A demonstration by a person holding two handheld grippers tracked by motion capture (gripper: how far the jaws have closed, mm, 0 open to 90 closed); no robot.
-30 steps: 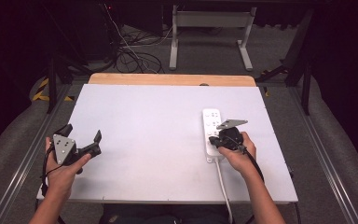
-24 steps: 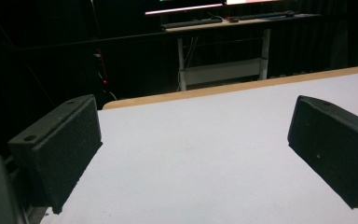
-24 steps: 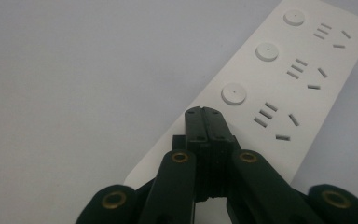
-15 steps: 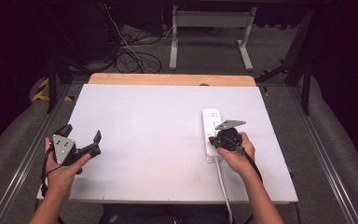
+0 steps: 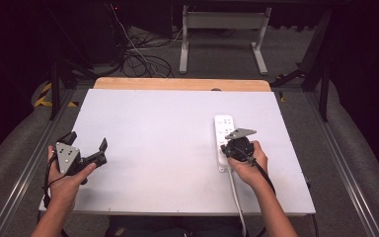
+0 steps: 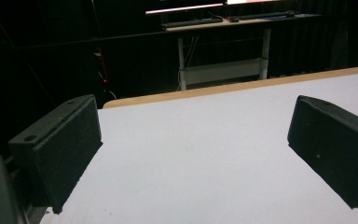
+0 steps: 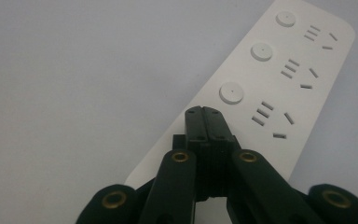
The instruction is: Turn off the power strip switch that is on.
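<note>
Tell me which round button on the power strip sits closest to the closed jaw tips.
The lowest button of the three on the power strip, just beyond the right gripper; the others lie farther along.

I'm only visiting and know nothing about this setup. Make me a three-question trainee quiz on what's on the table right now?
1. True or false: the left gripper stands open.
2. What white thing lies under the right gripper?
A. a keyboard
B. a power strip
C. a plate
3. Fill in: the right gripper's jaws are ____.

Key
1. True; its jaws stand wide apart over the bare table.
2. B, the power strip, with round buttons beside its sockets.
3. Shut, pressed together over the strip's near end.
</note>
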